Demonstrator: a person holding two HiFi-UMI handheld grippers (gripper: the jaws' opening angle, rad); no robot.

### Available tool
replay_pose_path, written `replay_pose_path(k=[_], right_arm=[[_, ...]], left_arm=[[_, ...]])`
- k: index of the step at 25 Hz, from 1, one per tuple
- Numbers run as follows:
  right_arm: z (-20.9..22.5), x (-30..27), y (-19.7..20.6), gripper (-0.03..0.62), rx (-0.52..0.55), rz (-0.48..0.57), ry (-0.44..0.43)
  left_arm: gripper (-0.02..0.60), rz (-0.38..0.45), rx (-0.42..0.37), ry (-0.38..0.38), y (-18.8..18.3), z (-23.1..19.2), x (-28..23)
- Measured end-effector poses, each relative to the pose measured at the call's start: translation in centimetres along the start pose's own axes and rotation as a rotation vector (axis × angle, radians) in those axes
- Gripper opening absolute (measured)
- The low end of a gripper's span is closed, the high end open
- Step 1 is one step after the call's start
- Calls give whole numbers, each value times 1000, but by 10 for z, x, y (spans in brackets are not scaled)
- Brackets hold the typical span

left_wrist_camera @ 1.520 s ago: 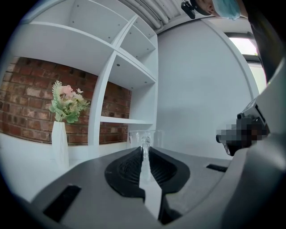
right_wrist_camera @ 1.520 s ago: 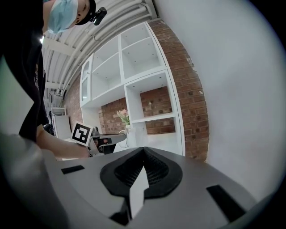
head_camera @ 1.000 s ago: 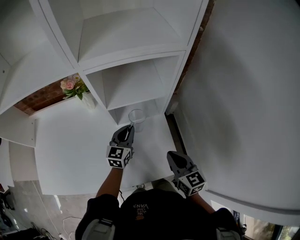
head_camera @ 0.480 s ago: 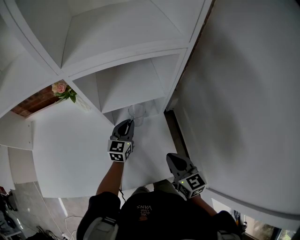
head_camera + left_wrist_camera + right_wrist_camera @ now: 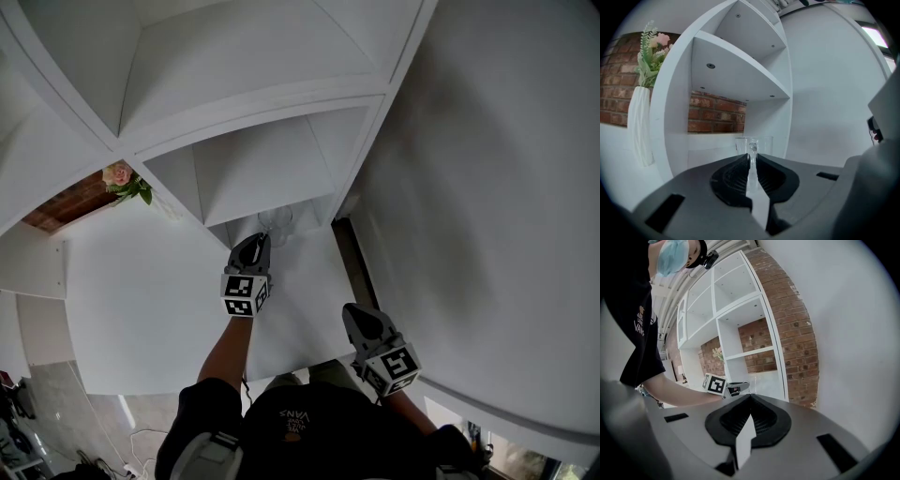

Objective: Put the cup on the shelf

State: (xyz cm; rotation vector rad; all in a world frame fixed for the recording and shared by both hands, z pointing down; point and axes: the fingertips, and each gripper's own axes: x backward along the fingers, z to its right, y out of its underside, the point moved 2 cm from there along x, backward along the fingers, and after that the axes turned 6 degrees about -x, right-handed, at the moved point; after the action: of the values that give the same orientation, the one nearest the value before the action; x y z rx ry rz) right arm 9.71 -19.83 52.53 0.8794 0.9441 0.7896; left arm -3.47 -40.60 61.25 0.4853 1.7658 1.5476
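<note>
While the head view looks steeply down, the left hand-held gripper [image 5: 260, 243] has pushed forward over the last second; the clear cup [image 5: 275, 222], just ahead of its tips, has gone from over the open bench [image 5: 141, 291] into the mouth of the lowest compartment of the shelf [image 5: 262, 169]; placing looks nearly done, with setting down and release left. The right hand-held gripper [image 5: 356, 316] hangs well behind and to the right.

Left gripper view: jaws pinch the cup's handle; the cup sits straight ahead under the compartment's top board; whether its base rests yet I cannot tell. A white vase [image 5: 640, 126] stands left of the gripper, beyond the upright, not in the way.

Right gripper view: jaws pressed together, nothing between them.
</note>
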Motion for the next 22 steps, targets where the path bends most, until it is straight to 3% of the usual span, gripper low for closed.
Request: replay_pose_path(k=[9,22], right_arm=[[-4,-7,4,0,1,-18,-20],[-14,-11,8,0,-13,-22,-50]], left_arm=[[29,-3,-21,-17,5,-4,-3],[31,-38,18,-70,13,5,1]])
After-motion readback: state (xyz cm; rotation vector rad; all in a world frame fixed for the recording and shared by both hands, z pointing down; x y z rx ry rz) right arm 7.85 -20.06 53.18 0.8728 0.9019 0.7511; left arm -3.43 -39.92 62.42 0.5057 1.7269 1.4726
